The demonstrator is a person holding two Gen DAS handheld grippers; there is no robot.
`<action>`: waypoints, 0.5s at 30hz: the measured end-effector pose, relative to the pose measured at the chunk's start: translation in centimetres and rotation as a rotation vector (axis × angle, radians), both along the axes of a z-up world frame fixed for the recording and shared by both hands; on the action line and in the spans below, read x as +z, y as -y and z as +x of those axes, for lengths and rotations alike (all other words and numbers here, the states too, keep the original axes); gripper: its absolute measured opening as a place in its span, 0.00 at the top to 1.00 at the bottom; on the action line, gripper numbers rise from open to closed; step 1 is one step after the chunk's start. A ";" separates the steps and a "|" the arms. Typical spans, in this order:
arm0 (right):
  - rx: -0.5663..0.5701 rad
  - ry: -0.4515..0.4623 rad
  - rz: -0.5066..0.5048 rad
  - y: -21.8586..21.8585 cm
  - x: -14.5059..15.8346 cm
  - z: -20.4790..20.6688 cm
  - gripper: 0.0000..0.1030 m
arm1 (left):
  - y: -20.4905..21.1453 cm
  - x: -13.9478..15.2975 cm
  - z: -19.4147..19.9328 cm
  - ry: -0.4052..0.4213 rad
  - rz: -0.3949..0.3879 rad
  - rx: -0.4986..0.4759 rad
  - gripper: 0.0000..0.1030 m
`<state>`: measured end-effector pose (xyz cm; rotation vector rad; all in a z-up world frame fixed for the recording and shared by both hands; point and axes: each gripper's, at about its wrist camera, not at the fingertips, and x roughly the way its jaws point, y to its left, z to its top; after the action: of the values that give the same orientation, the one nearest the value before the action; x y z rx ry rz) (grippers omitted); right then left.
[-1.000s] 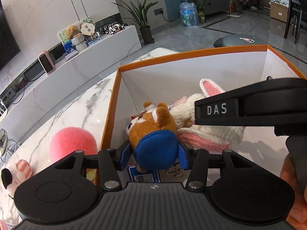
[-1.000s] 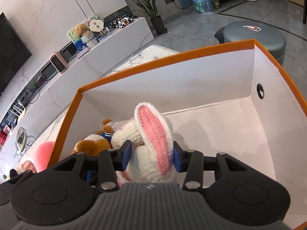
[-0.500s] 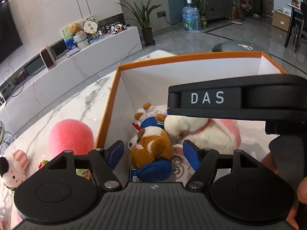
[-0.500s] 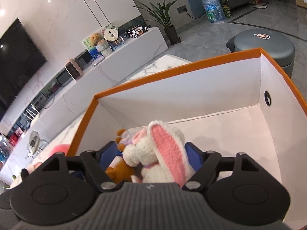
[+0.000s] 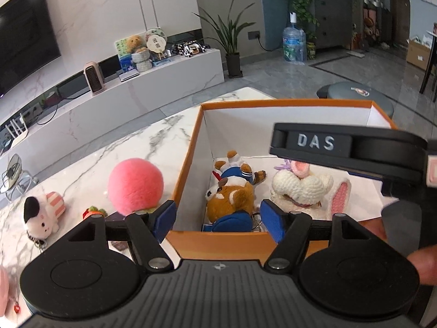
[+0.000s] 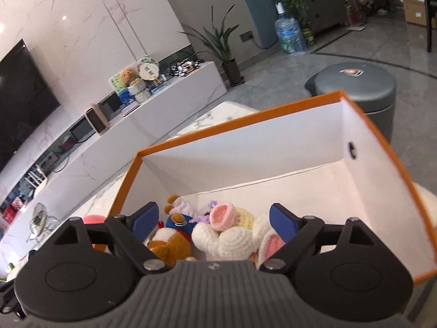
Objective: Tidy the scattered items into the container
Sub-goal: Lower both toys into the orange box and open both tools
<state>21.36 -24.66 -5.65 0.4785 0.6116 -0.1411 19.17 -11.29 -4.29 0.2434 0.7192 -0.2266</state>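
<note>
An orange box (image 5: 188,158) with white inner walls stands on the marble table. Inside lie a brown plush in blue clothes (image 5: 232,196) and a white crochet bunny with pink ears (image 5: 303,188). My left gripper (image 5: 218,218) hangs open above the box's near left corner, its pads clear of the brown plush. In the right wrist view the box (image 6: 237,120) holds the bunny (image 6: 232,235) and the brown plush (image 6: 172,248). My right gripper (image 6: 214,220) hovers over them with its jaws opening, nothing pressed between the pads.
Left of the box on the table (image 5: 123,150) lie a fluffy pink ball (image 5: 135,186), a small white plush with a striped cap (image 5: 43,213) and a tiny carrot toy (image 5: 94,210). The right tool's black housing (image 5: 341,147) crosses over the box. A grey stool (image 6: 355,87) stands beyond.
Both grippers opened and let go: the left released the brown plush, the right the bunny. Both toys now lie in the box, and both grippers have pulled back and up.
</note>
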 end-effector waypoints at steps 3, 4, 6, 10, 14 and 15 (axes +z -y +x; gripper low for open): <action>-0.004 -0.011 -0.026 -0.4 0.8 -1.1 0.11 | -0.3 0.5 -0.6 0.003 -0.017 0.013 0.22; -0.002 -0.018 -0.037 -0.6 1.0 -1.4 0.11 | -0.3 0.6 -0.8 0.007 -0.022 0.018 0.22; 0.003 -0.027 -0.061 -0.9 1.5 -2.1 0.10 | -0.5 0.8 -1.2 0.011 -0.032 0.028 0.22; 0.000 -0.024 -0.123 -1.4 2.7 -3.5 0.06 | -1.3 1.2 -2.1 0.010 -0.071 0.043 0.22; 0.009 -0.010 -0.161 -1.8 3.6 -4.9 0.06 | -2.0 1.6 -3.1 0.012 -0.098 0.066 0.22; 0.013 -0.006 -0.166 -2.0 3.8 -5.3 0.06 | -2.3 1.7 -3.3 0.014 -0.104 0.072 0.22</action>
<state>16.08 -22.65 -1.87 0.3133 0.6034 -0.1797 15.85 -9.02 -2.54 0.1199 0.6993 -0.1934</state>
